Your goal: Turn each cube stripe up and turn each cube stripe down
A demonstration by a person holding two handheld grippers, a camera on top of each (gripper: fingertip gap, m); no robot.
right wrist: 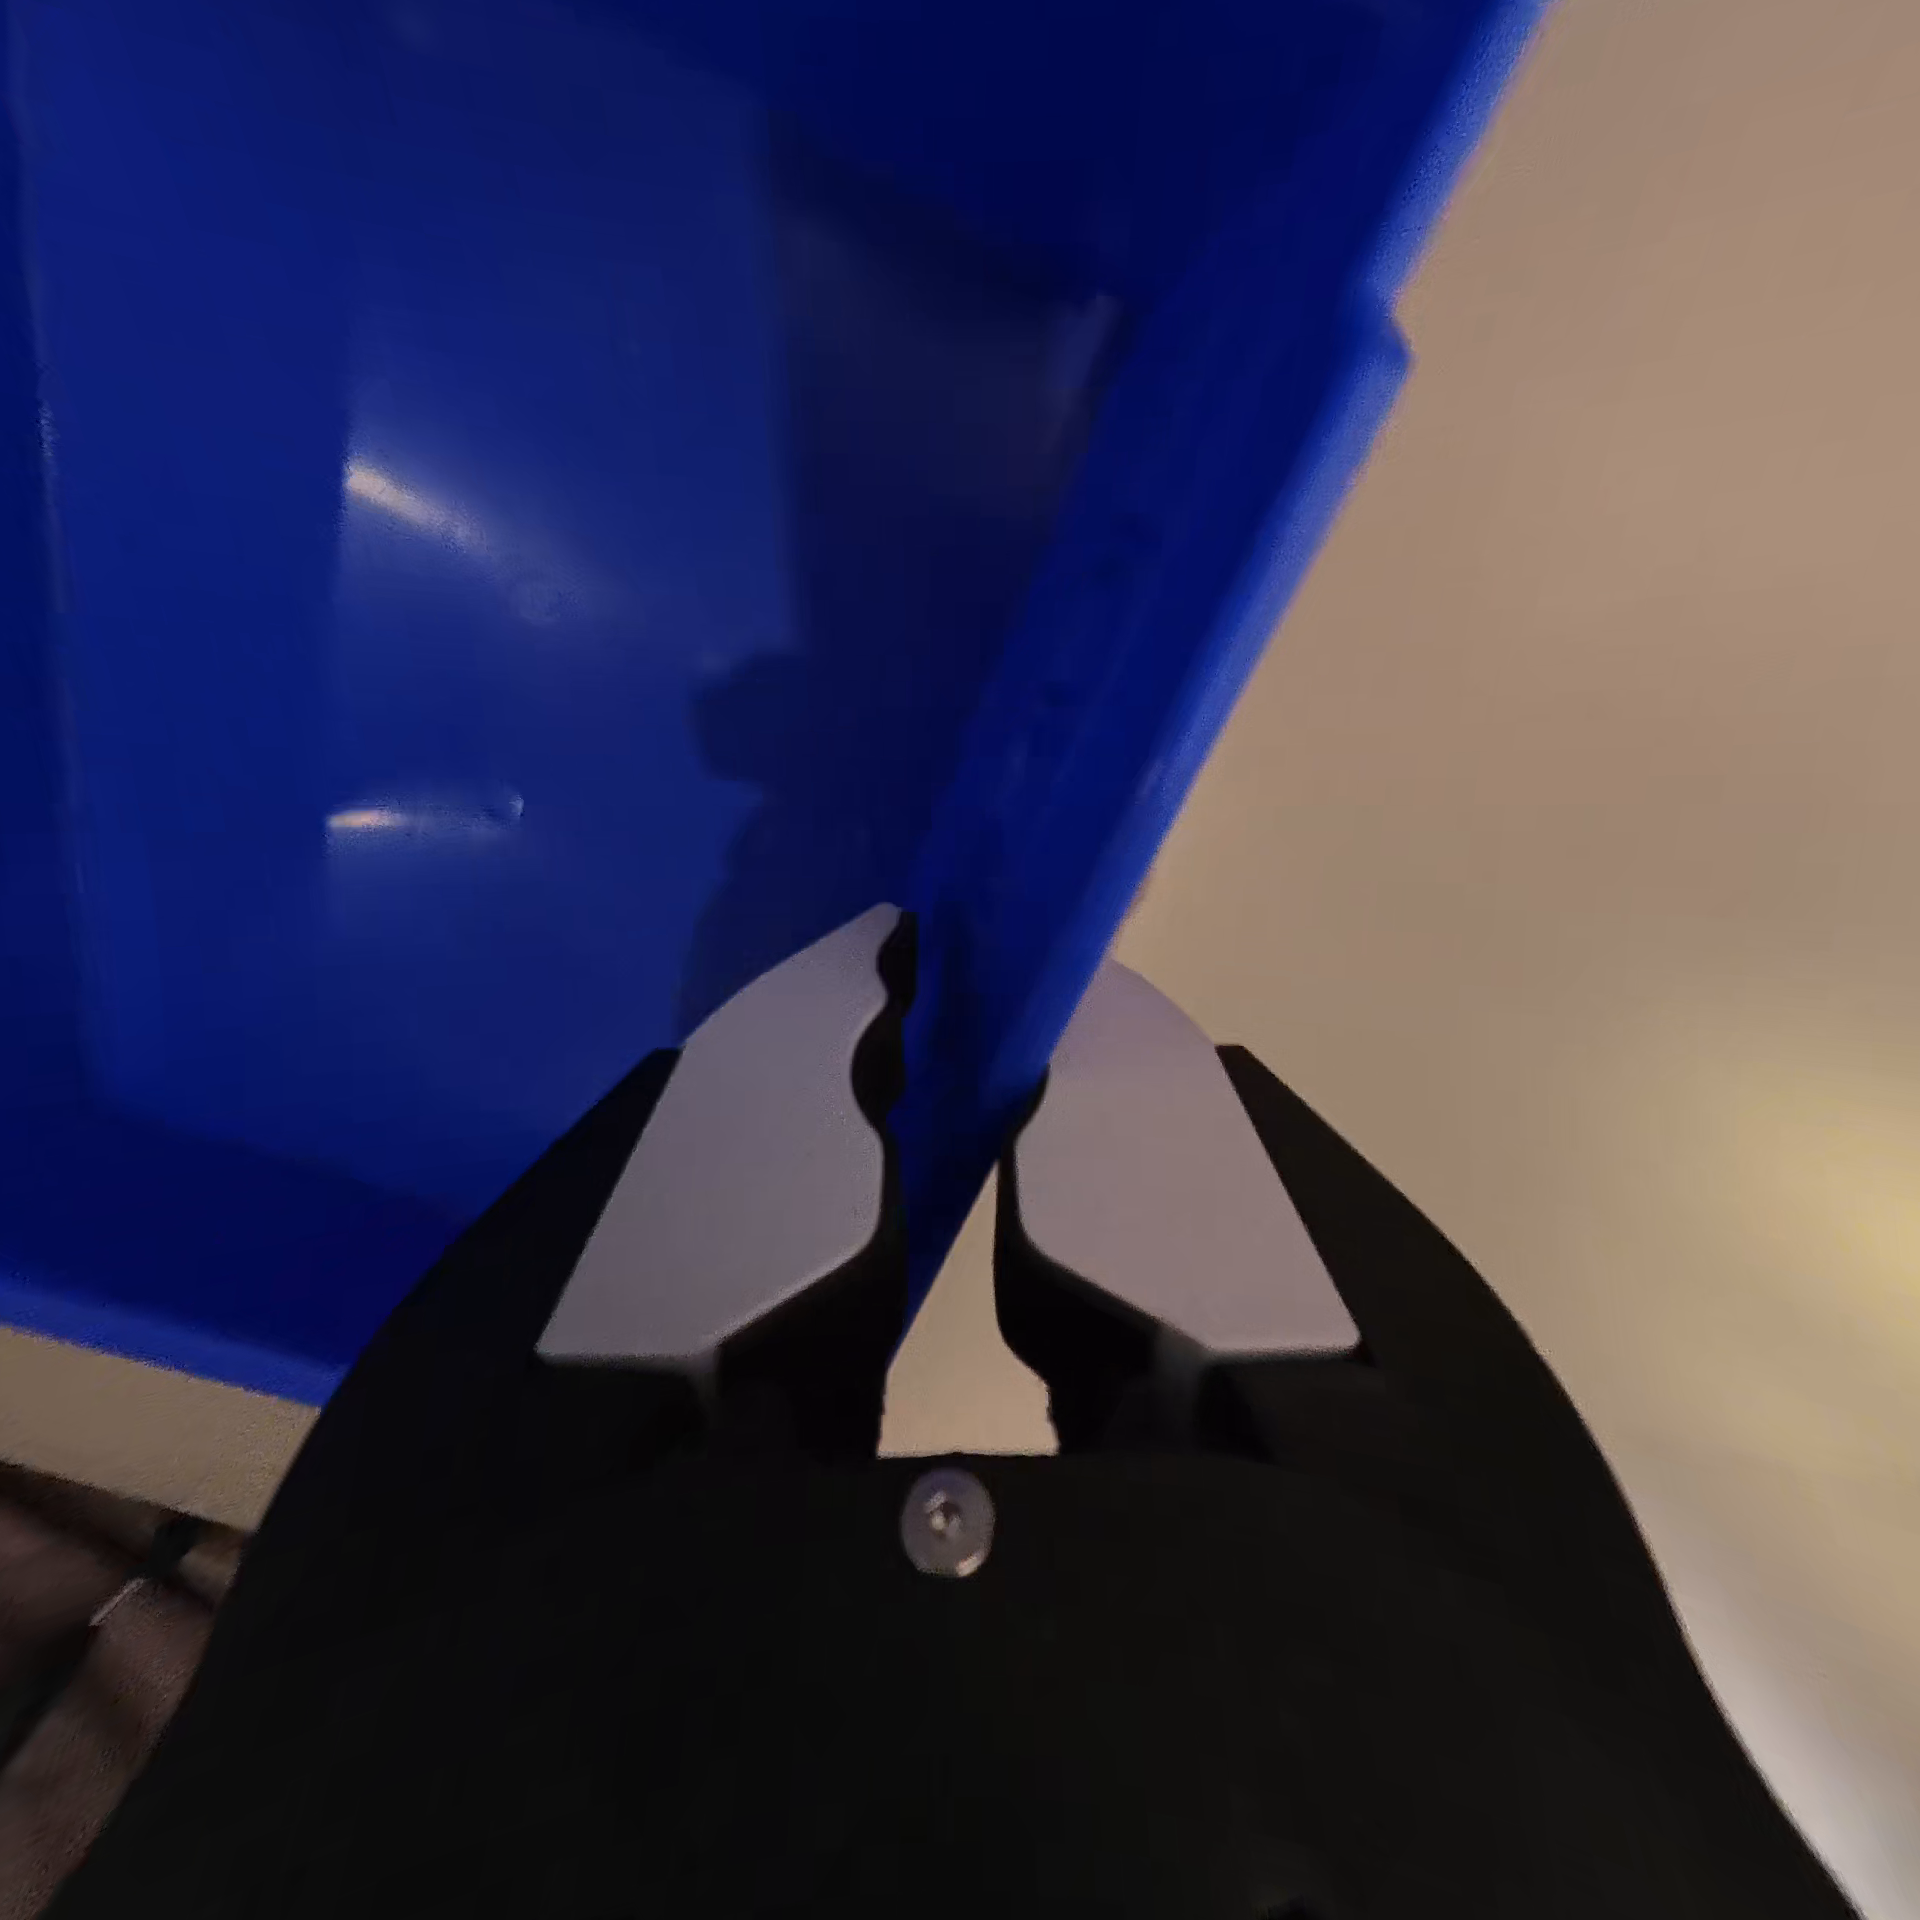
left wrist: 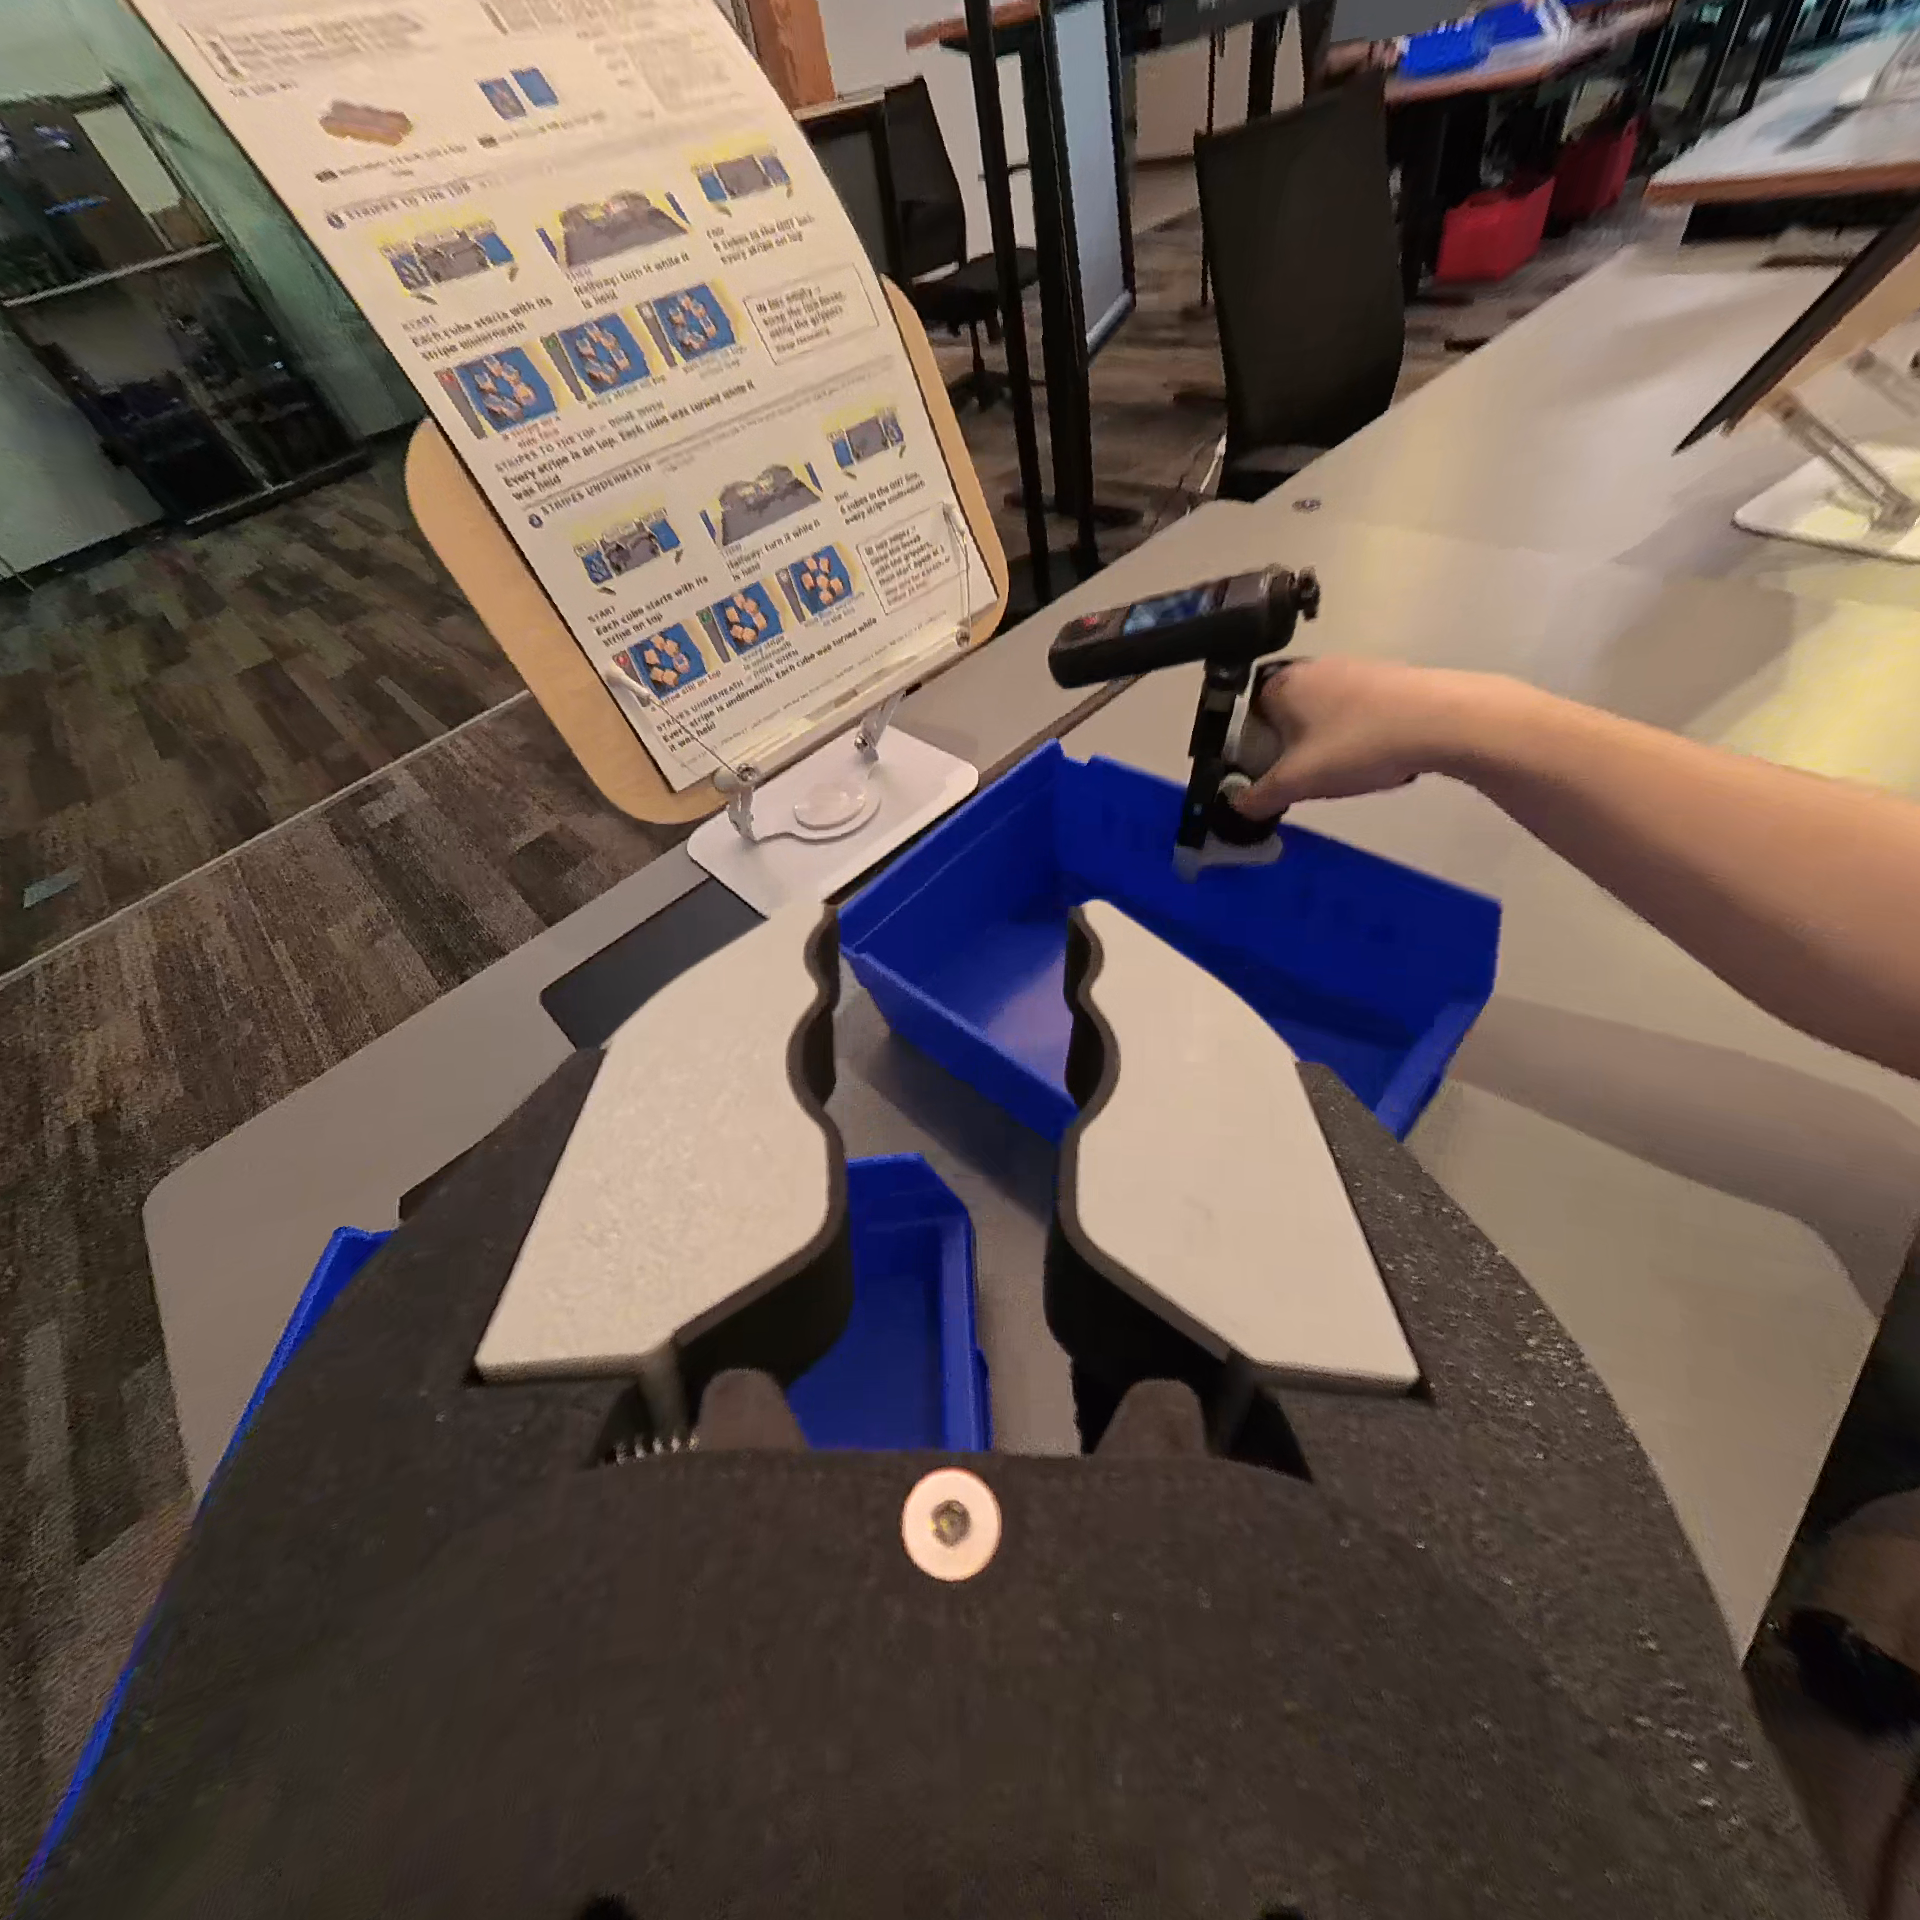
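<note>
- Two blue bins sit on our grey tabletop (left wrist: pixel 1299 1299); no cube shows in either view, so we cannot tell where the cubes are.
- Our instruction sheet (left wrist: pixel 623 364) stands on its wooden stand (left wrist: pixel 457 520) by the tabletop's far left edge, tilted toward us, probably so the steps stay readable while we work.
- Our far blue bin (left wrist: pixel 987 997) lies toward the far edge, near the stand's white base, and its visible floor is bare.
- Our near blue bin (left wrist: pixel 914 1299) sits at the near left edge, mostly hidden under the left gripper; the part we see holds nothing.
- Our left gripper (left wrist: pixel 951 956) hovers over the gap between the bins, jaws apart, holding nothing, likely waiting.
- Our right forearm reaches in from the right edge, the hand (left wrist: pixel 1340 738) wrapped round the handle with the tool pointing steeply down.
- Our right gripper (right wrist: pixel 977 956) is clamped on the far bin's side wall (right wrist: pixel 1039 883), one finger inside and one outside; we judge this a grip for shifting or tipping the bin.
</note>
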